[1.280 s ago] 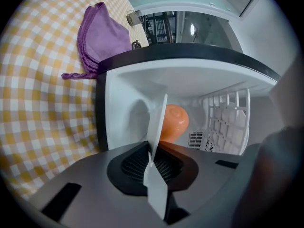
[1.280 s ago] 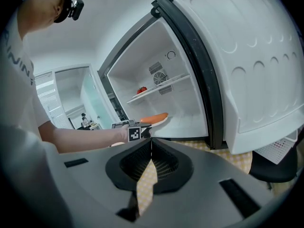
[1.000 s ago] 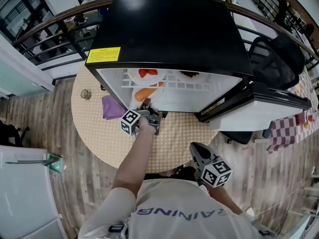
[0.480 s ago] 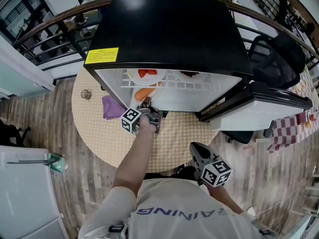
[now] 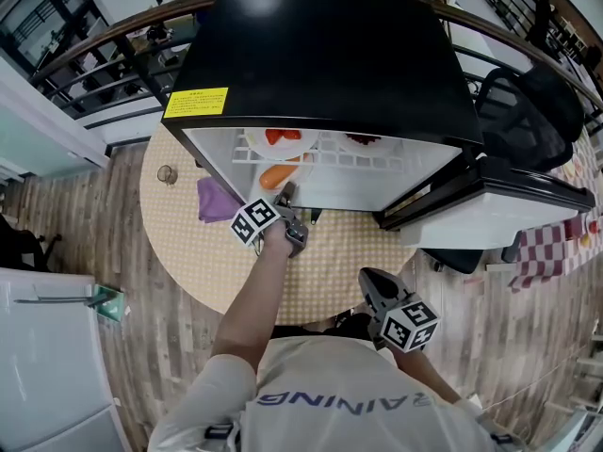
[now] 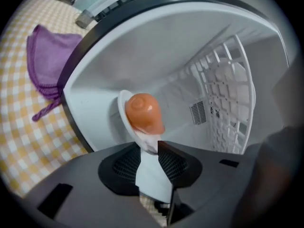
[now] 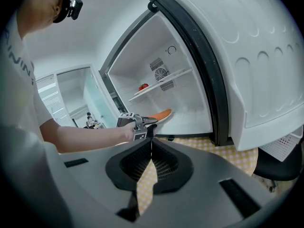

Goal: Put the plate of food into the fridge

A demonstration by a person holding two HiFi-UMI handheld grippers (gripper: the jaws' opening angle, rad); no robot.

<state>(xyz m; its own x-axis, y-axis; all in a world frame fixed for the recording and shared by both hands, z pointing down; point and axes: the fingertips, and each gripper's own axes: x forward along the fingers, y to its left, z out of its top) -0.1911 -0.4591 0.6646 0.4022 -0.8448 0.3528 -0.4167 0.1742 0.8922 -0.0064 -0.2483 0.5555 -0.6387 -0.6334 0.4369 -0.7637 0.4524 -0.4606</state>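
Since half a second ago our left tool (image 6: 151, 148) has nudged slightly nearer the fridge (image 5: 330, 55) and its marker cube (image 5: 254, 221) has turned a little, while our right tool (image 7: 152, 145) has stayed where it was. We see the black-topped fridge standing on a round surface (image 5: 188, 252) covered in yellow check. Its door (image 5: 490, 205) is swung wide to our right, with a black chair (image 5: 537, 102) beyond it. Inside, a white wire shelf (image 5: 386, 156) carries two plates of red food, one at the left (image 5: 281, 139) and one further right (image 5: 361, 139). A purple cloth (image 5: 217, 201) lies crumpled on the surface just beside the fridge's left front corner. Our left tool is clenched on the near rim of the white plate (image 6: 121, 122), which sits in the lower compartment under the wire shelf, near the left wall. We cannot tell whether the plate rests on the fridge floor. The orange food (image 6: 143, 112) lies on the plate just beyond the pads. Our right tool hangs low near our body, well apart from the fridge, its jaws pressed together on nothing
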